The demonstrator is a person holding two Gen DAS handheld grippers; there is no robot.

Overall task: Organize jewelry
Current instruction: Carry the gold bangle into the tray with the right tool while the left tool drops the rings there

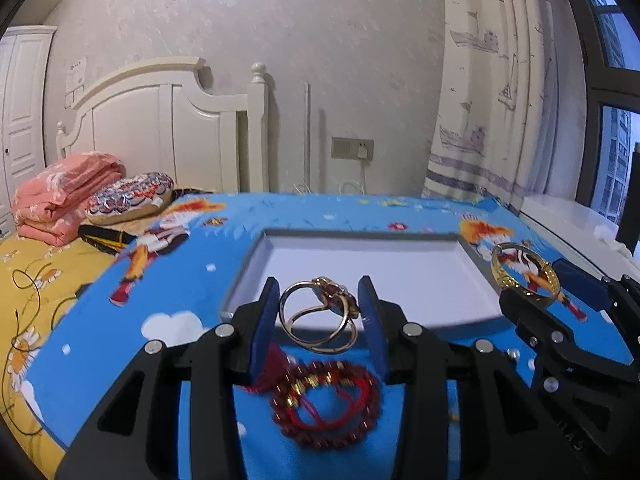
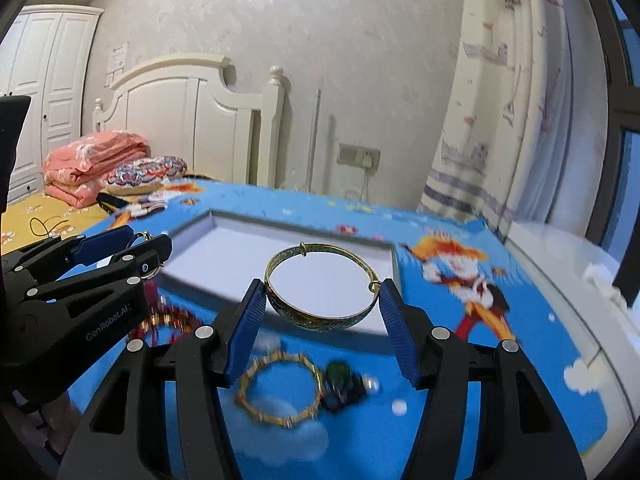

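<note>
Both grippers are seen lifted over the blue cartoon-print desk (image 1: 120, 344). Right gripper (image 2: 322, 302) is clamped on a gold bangle (image 2: 320, 316), held up in front of the white tray (image 1: 400, 272). Left gripper (image 1: 320, 312) is pinched on a thin gold wire bracelet (image 1: 316, 320). Red beads (image 1: 328, 408) and a gold link bracelet (image 2: 280, 392) are left lying on the desk below.

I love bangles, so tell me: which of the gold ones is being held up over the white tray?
The smooth gold bangle, clamped in the right gripper. The segmented gold bracelet lies flat on the blue cloth.
</note>
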